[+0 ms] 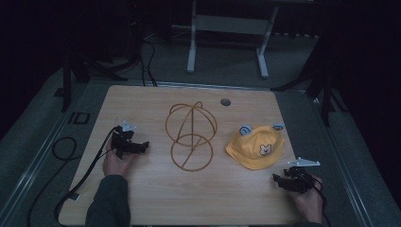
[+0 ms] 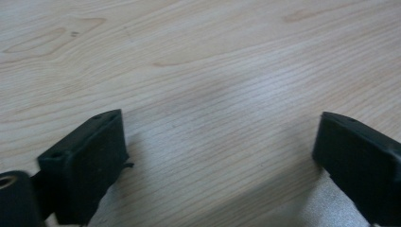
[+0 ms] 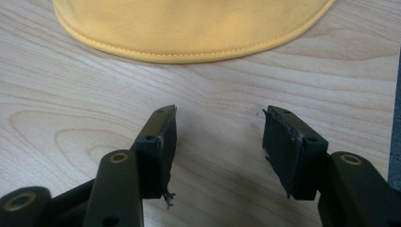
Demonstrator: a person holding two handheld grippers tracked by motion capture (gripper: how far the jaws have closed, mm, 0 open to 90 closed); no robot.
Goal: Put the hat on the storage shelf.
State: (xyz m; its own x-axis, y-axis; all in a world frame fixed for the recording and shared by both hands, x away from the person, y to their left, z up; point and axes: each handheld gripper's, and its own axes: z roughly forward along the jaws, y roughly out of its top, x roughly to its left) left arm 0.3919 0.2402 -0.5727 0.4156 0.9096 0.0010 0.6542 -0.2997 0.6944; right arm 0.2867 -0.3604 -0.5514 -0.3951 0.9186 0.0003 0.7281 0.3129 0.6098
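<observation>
Two pairs of jaws I hold, and both stand apart with nothing between them. My right gripper (image 3: 217,142) is about half open above bare wood, near the front right corner of the table (image 1: 142,198). In the right gripper view the brim of the yellow hat (image 3: 189,28) lies just ahead of my fingertips, not touching them. My left gripper (image 2: 217,156) is opened wide and looks down on plain wood, close to the left edge of the table.

The hat rests flat on the right half of the table, with its small bear face toward me and two blue ears on top. The wire hat stand (image 1: 191,136) is in the middle of the table, well apart from the hat and between my two hands.

I judge that the work is to put the hat on the stand, and that it is hardly begun: the hat is not yet gripped or lifted, and the stand is bare. What is left is to take the brim, lift, carry across, and set it over the wire dome.
</observation>
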